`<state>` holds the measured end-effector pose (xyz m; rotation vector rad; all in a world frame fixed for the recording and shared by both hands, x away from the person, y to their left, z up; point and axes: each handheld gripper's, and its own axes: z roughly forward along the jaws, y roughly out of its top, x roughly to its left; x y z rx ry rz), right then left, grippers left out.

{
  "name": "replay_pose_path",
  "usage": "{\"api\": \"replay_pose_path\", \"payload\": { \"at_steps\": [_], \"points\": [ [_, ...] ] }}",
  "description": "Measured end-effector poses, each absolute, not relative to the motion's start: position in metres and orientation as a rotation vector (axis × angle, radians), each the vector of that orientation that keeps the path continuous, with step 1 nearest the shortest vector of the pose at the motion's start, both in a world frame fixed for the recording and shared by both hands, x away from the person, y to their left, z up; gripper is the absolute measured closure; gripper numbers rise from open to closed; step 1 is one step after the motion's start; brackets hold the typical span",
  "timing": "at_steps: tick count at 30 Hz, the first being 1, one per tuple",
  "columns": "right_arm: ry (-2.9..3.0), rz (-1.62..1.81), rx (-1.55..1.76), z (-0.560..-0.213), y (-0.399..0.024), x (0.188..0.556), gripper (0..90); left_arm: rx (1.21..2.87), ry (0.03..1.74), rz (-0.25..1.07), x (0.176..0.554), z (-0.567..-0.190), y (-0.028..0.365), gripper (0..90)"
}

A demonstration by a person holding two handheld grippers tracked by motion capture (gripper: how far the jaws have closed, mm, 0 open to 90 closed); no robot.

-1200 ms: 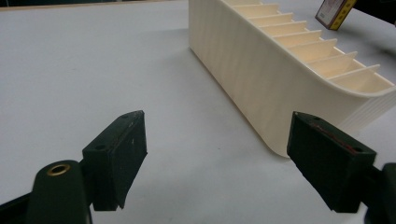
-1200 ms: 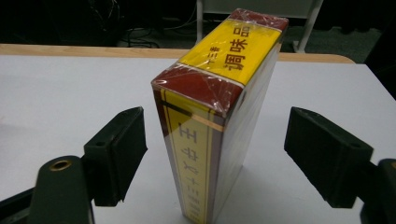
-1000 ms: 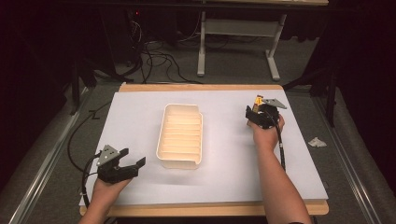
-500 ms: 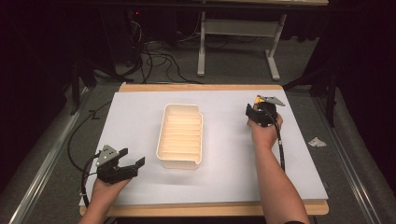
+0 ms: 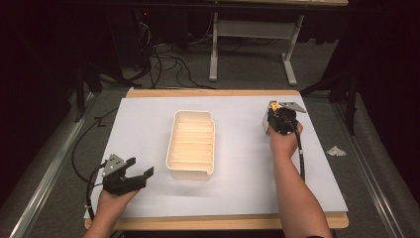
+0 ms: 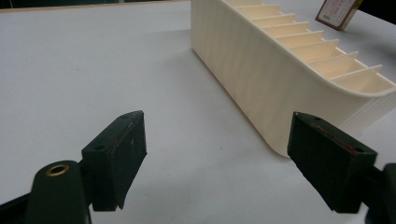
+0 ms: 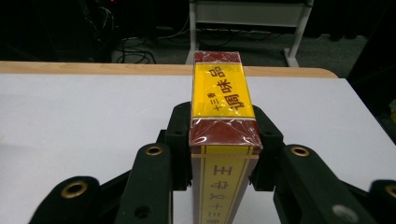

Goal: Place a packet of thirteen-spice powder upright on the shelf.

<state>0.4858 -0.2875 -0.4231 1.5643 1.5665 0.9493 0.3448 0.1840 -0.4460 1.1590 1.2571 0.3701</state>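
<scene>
My right gripper is shut on a dark red box with a yellow label, its jaws having just closed on the box's two sides. In the high view this gripper stands at the far right of the white sheet, with the box at its tip. A cream ribbed tray lies in the middle, with nothing in it. My left gripper rests at the near left, open, pointing toward the tray. In the left gripper view its open jaws frame bare sheet beside the tray's wall, and the box shows far off.
A white sheet covers the wooden table top. A crumpled paper scrap lies off the sheet to the right. Cables and a metal table frame stand beyond the far edge.
Both hands keep their places on the table; the tray has not moved.
</scene>
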Motion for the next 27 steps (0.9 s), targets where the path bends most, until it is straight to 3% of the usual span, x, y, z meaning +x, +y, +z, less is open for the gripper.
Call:
{"api": "replay_pose_path", "payload": {
  "at_steps": [27],
  "points": [
    [1.782,1.151,1.326,-0.406,-0.279,0.454,67.9,1.157,1.250,0.370,0.344,-0.446,0.183,20.0]
  ]
}}
